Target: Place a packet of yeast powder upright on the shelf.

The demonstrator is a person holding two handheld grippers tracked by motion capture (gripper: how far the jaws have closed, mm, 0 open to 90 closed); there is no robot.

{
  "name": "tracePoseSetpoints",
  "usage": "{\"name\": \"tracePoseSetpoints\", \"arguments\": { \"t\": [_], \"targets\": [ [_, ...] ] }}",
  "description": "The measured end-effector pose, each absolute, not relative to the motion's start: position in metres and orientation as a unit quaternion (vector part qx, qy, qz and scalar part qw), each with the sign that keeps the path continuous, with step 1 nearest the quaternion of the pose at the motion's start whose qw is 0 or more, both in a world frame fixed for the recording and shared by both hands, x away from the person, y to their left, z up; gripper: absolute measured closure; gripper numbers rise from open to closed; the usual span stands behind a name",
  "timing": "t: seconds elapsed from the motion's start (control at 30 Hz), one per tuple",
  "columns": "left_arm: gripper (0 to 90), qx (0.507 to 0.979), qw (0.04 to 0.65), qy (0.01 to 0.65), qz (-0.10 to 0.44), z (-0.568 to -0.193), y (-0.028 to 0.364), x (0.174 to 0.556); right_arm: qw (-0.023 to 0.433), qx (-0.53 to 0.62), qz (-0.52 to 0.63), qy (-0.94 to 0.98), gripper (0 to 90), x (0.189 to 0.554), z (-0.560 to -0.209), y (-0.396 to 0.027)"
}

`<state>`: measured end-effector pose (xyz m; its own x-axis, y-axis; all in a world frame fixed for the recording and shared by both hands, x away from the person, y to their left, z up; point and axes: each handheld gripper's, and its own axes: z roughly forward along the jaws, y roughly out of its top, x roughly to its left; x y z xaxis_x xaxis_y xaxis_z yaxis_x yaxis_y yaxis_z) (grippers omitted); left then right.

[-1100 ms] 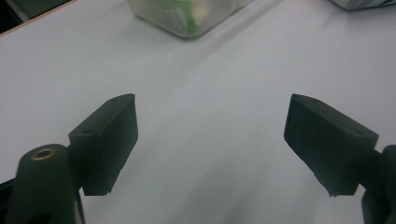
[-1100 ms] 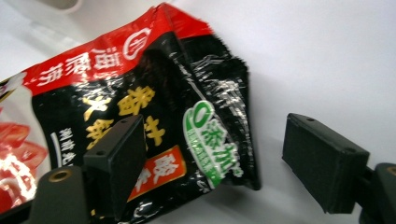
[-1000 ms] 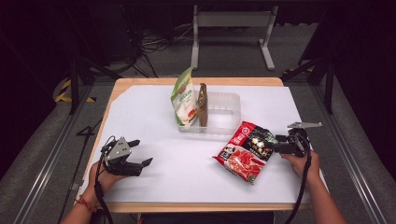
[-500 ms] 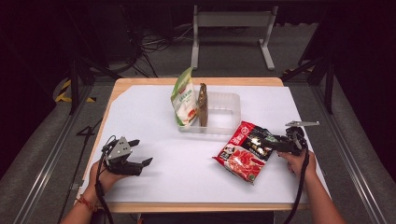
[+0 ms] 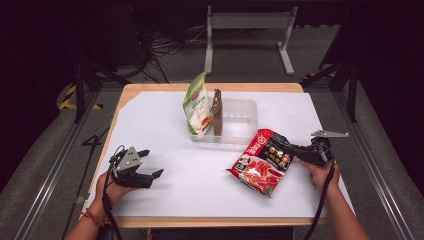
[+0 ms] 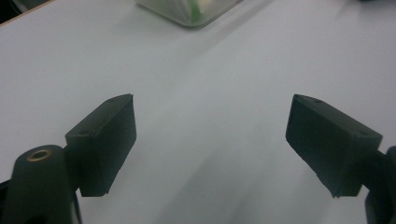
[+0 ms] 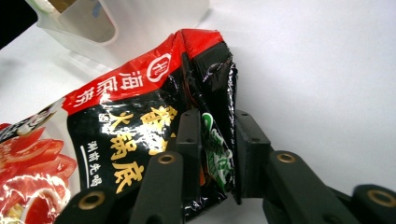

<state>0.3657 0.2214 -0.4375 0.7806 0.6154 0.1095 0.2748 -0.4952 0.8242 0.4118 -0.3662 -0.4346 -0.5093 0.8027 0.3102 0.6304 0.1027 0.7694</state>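
Pads of the right gripper (image 7: pixel 217 158) have just been closing and now pinch the crumpled corner of the red and black food packet (image 7: pixel 116 135), low in the middle of the right gripper view. In the high view that packet (image 5: pixel 262 162) lies flat on the white table (image 5: pixel 190 185), right of centre, just below the clear plastic tray (image 5: pixel 240 120). It looks light and soft, with a glossy, slippery film that will probably sag and swing when lifted by one corner. A sealed edge seems the safest hold, since the filled middle may slip or crush. At lower left the left gripper (image 5: pixel 145 167) rests with its jaws wide apart and nothing between them. A green and white pouch (image 5: pixel 196 107) stands in the tray.
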Motion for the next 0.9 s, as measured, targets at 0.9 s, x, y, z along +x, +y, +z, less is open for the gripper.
{"name": "tracePoseSetpoints", "arguments": {
  "t": [0.9],
  "targets": [
    [17.0,0.837,0.44,0.262,0.194,-0.438,0.223,0.37,0.11,0.411,0.534,0.73,87.1,0.373,-0.387,-0.363]
  ]
}}
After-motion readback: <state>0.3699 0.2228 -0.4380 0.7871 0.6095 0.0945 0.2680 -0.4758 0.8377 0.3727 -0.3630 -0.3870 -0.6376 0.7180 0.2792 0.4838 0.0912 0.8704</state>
